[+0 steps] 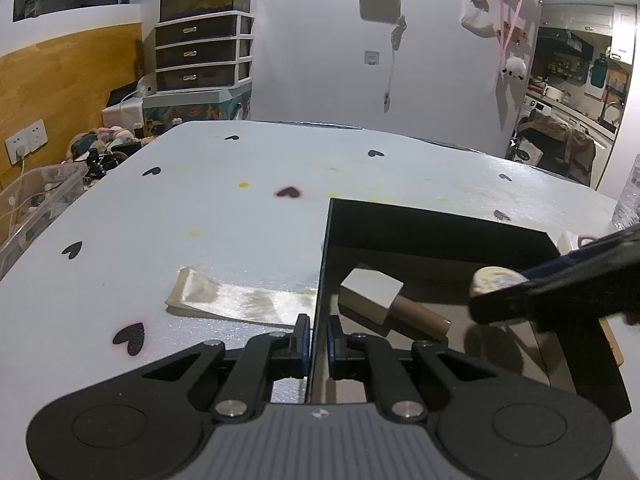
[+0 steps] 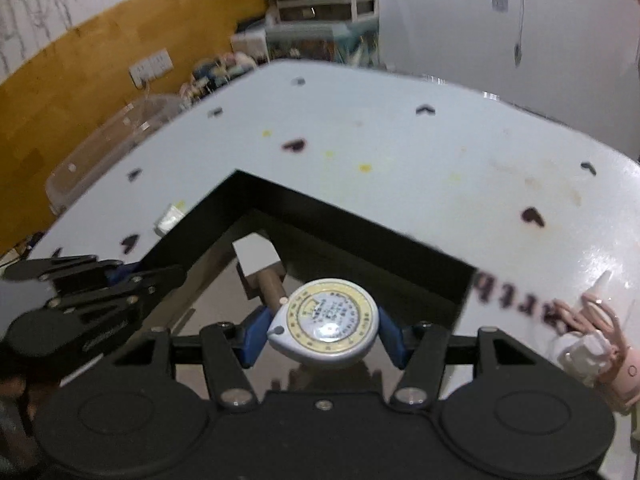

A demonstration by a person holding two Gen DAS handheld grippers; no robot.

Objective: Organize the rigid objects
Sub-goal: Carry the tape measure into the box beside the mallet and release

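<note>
A black open box [image 1: 436, 236] [image 2: 360, 236] sits on the white heart-dotted table. My left gripper [image 1: 319, 340] is shut on the box's left wall, one finger outside and one inside. It also shows in the right wrist view [image 2: 120, 276]. My right gripper [image 2: 322, 328] is shut on a round white tape measure [image 2: 326, 322] with a yellow ring, held over the box interior. The tape measure also shows in the left wrist view [image 1: 496, 280]. Inside the box lies a white block on a brown handle [image 1: 372, 292] [image 2: 260, 264].
A shiny flat packet [image 1: 240, 296] lies on the table left of the box. A pink and white item [image 2: 600, 356] lies at the right of the box. A clear bin [image 1: 36, 204] stands off the table's left edge. A clear bottle [image 1: 630, 200] stands far right.
</note>
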